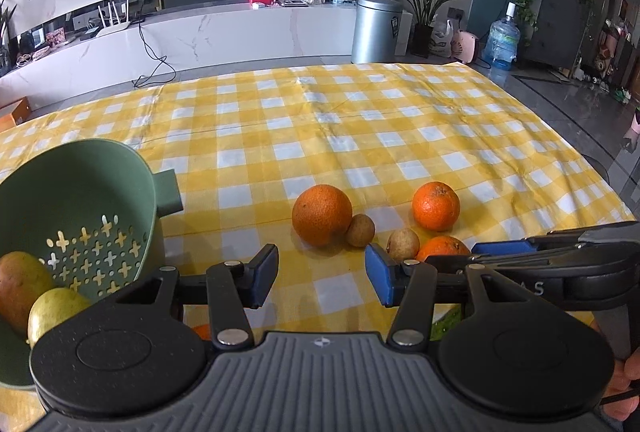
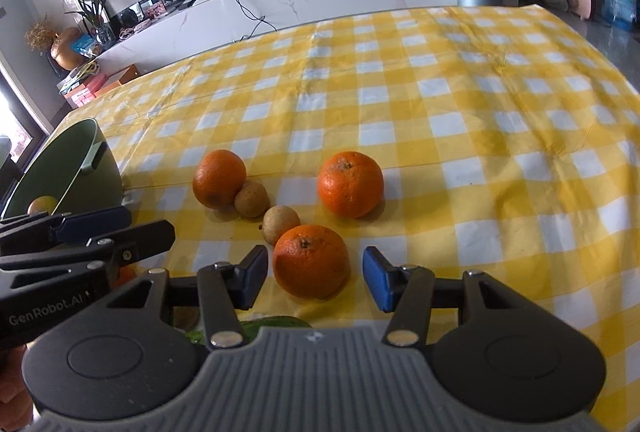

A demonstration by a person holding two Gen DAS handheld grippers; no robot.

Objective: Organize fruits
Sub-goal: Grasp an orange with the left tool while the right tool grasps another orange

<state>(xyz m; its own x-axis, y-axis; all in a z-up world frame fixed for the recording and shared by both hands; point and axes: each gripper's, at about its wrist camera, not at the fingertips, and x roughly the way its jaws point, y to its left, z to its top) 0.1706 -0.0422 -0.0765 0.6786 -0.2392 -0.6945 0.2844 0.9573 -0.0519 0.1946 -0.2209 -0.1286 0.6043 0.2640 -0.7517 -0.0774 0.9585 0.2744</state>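
Observation:
Three oranges lie on the yellow checked cloth: a large orange (image 1: 322,215) (image 2: 219,178), a far orange (image 1: 436,206) (image 2: 350,183) and a near orange (image 1: 442,247) (image 2: 311,262). Two small brown fruits (image 1: 360,230) (image 2: 251,199) lie among them. My right gripper (image 2: 315,282) is open, its pads flanking the near orange with a gap on each side. My left gripper (image 1: 322,280) is open over bare cloth just short of the large orange. A green colander bowl (image 1: 120,168) (image 2: 80,144) at the left holds a mango (image 1: 20,288) and a pear (image 1: 52,312).
The two grippers are close side by side: the right gripper (image 1: 480,252) shows at the left wrist view's right, the left gripper (image 2: 120,228) at the right wrist view's left. A green fruit (image 2: 276,324) peeks out under the right gripper. The table's right edge drops to a grey floor (image 1: 580,104).

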